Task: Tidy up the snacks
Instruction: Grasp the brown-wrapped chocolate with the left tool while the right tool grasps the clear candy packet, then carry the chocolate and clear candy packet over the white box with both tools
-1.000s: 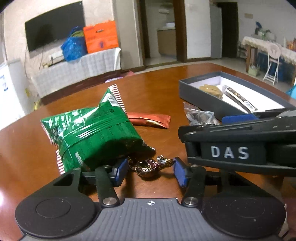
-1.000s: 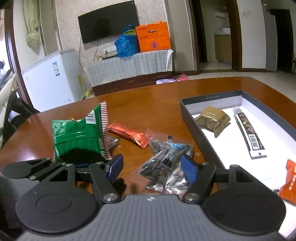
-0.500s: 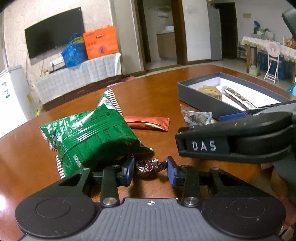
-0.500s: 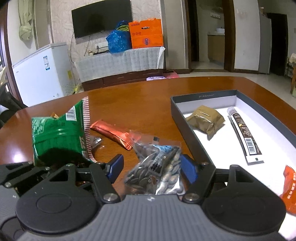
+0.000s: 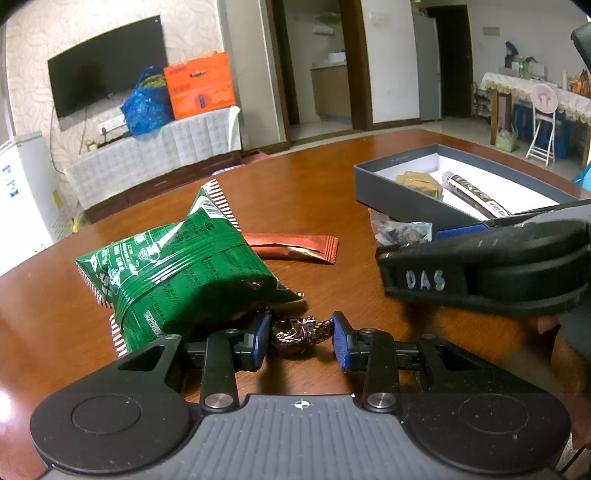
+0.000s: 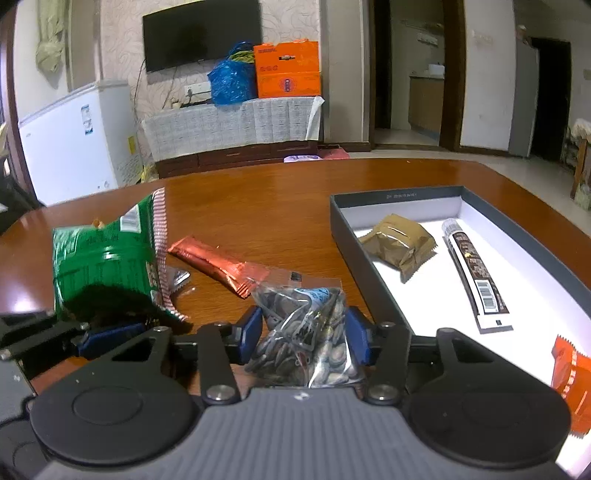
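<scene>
Closing left gripper (image 5: 300, 339): pads flank the foil candy (image 5: 295, 331), right pad not touching; it could squirt under the green bag (image 5: 177, 273).
Right gripper (image 6: 304, 334): pinching the seed pouch (image 6: 306, 332) beside the box (image 6: 354, 236); slippery film may slide out.

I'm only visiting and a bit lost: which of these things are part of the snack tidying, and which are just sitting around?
Part of the job:
- wrapped candy, between the left gripper fingers
- seed bag, in the right gripper
- green bag
- red bar
- gray box, holding the brown packet and tube

Just lying about:
- TV
- orange carton
- fridge
</scene>
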Demonstrator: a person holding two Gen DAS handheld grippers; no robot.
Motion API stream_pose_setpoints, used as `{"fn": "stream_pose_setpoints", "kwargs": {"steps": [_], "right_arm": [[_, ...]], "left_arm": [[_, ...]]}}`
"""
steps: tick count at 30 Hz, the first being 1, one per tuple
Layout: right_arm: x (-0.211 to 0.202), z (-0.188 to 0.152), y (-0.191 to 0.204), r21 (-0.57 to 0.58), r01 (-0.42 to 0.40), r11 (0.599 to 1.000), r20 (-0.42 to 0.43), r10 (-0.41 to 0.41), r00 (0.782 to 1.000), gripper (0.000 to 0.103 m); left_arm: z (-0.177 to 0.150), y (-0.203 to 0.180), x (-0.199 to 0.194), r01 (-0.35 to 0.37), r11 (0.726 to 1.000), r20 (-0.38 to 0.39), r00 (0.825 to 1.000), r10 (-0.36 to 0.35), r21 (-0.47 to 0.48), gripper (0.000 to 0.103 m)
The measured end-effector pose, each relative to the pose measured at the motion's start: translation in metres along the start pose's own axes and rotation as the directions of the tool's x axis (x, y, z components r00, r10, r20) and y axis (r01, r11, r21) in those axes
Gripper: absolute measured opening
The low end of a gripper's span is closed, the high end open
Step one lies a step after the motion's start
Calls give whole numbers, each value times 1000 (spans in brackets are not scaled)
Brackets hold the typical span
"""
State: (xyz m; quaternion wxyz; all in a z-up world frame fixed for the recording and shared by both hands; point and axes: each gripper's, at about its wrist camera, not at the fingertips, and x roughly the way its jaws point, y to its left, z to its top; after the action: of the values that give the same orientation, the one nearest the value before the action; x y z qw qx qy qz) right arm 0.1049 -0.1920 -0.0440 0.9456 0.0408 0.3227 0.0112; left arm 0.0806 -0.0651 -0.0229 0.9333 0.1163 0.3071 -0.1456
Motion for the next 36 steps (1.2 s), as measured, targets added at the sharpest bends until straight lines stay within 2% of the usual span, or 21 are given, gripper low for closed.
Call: {"fn": "stream_pose_setpoints", "kwargs": {"steps": [4, 14, 24, 36], "right_arm": [[-1, 3, -8, 47, -14, 999, 2, 14, 1000, 46], [-10, 5, -5, 22, -30, 999, 53, 28, 998, 44], [-23, 10, -11, 56, -61, 997, 98, 55, 994, 44], [-31, 15, -23, 102, -88, 991, 118, 76, 990, 44]], "left_arm": [[1, -2, 0, 3, 1000, 2, 1000, -3, 5, 36], [3, -5, 0, 5, 1000, 4, 1000, -5, 18, 33], [9, -17, -6, 23, 999, 22, 999, -23, 41, 30], [20, -26, -18, -11, 999, 60, 998, 8, 52, 30]]}}
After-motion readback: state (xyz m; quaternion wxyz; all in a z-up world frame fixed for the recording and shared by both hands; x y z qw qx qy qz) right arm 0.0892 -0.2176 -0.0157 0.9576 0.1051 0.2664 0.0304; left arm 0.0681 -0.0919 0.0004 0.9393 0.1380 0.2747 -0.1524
